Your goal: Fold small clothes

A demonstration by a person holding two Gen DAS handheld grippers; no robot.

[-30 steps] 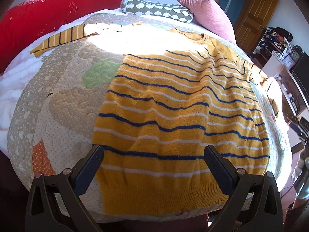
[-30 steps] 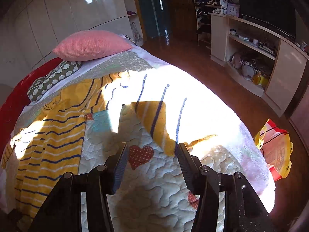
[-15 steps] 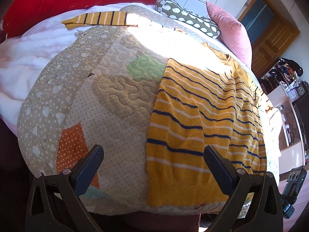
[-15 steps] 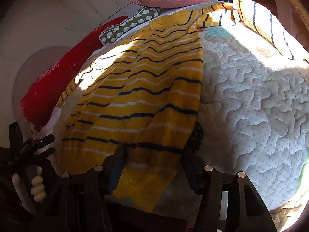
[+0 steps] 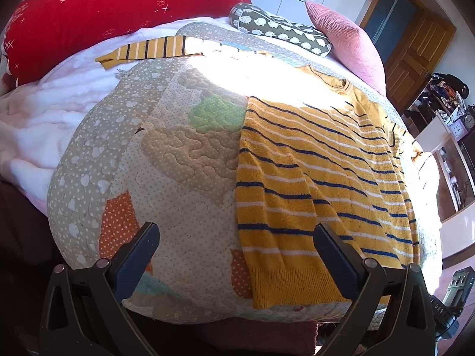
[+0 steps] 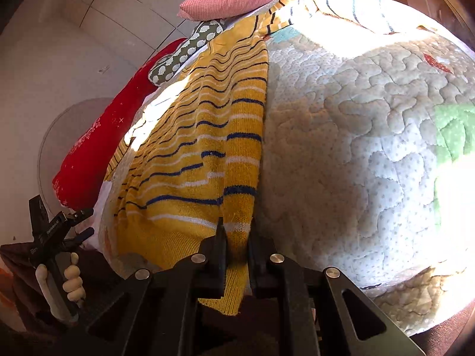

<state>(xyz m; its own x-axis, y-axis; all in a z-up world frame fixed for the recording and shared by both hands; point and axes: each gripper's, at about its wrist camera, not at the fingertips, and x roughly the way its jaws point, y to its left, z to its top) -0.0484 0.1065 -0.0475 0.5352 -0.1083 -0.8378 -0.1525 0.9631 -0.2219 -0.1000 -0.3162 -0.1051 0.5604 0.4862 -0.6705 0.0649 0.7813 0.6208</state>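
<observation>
1. Mustard-yellow knit with navy and white stripes, the sweater point(image 5: 323, 184) lies spread on the quilted bed point(image 5: 166, 160), its ribbed hem hanging at the near edge.

2. A second ago my right tongs point(image 6: 237, 237) stood wide over the far sleeve, out in the sunlit patch. Now they have swung down to the hem's right-hand corner and their jaws are closing on it; in the right wrist view a fold of hem runs up between the pads, pinched.

3. My left tongs point(image 5: 236, 238) have slid sideways: a second ago both fingers straddled the hem, now only the right finger overlaps the cloth, at about 4 o'clock in that view. They hang open, holding nothing, with bare quilt between the fingers.

4. I read this as the first corner secured. I judge the fold cannot begin cleanly until the left side grips too, or one edge will drag.

5. Seen from the left tongs, the sweater's left edge runs from 12 o'clock down to about 5 o'clock, just beside the right finger. One sleeve point(image 5: 148, 50) stretches away at 11 o'clock, toward the red pillow point(image 5: 112, 20).

6. Seen from the right tongs, the body fans out toward 11 o'clock, and the left tongs point(image 6: 59, 225) show at 8 o'clock, well apart from the cloth, with the hand point(image 6: 69, 279) on the handle.
</observation>
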